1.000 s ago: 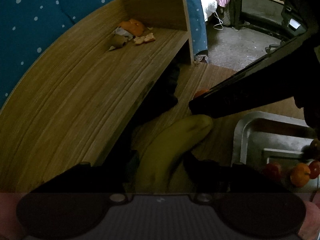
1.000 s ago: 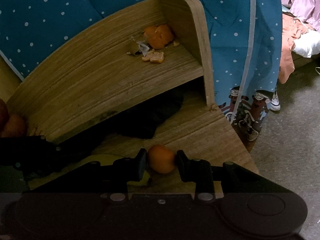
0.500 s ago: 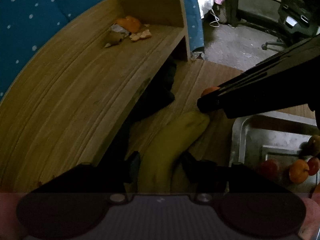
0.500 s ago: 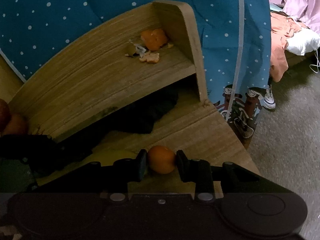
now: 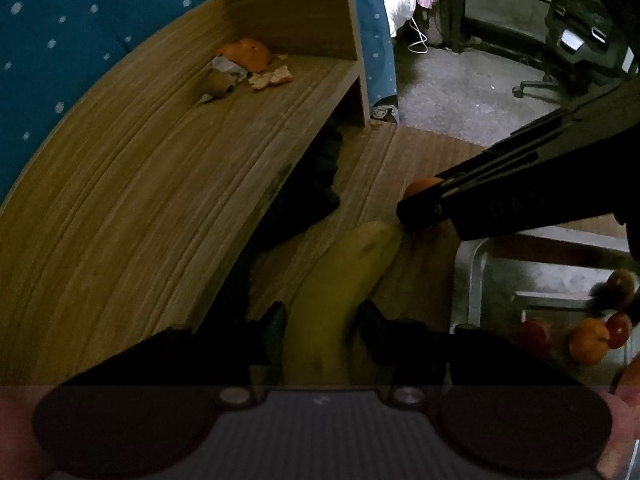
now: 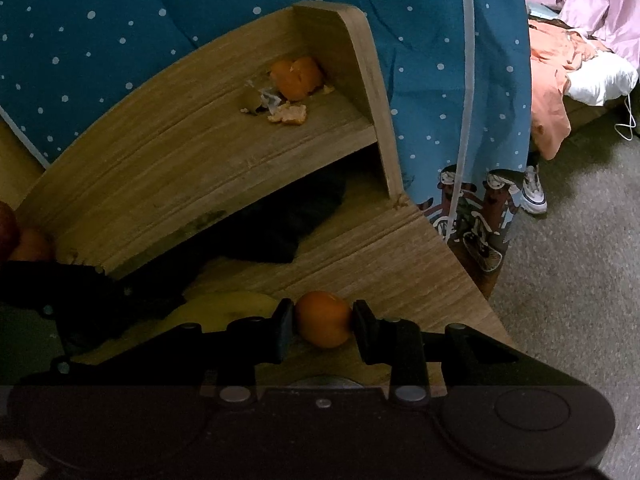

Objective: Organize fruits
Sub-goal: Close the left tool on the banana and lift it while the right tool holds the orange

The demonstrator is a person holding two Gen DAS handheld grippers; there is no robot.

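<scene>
The orange (image 6: 324,324) sits squeezed between the two fingers of the right tool (image 6: 323,326), pinched at its widest part so it cannot roll out. It looks lifted just clear of the wooden table (image 6: 384,268), though whether its underside touches the wood is hard to tell. In the left wrist view the same orange (image 5: 420,186) peeks out above the dark fingers of the right tool (image 5: 424,208), just beside the far tip of the banana.

The banana (image 5: 340,292) runs lengthwise between the fingers of the left tool (image 5: 322,328), which are closed on it near its lower half; its far end points toward the right tool. Holding it along its length keeps the long fruit from swinging.

To the right of the banana stands a metal tray (image 5: 472,280) that already holds several fruits (image 5: 588,340), orange and red ones among them. That is most likely where both held pieces are meant to go, so each tool has taken one fruit to carry over.

Behind everything rises a curved wooden shelf (image 5: 140,184), with orange peel (image 5: 248,54) and scraps lying on its far end, well apart from the tools. A dark cloth (image 6: 288,224) lies beneath the shelf.
</scene>
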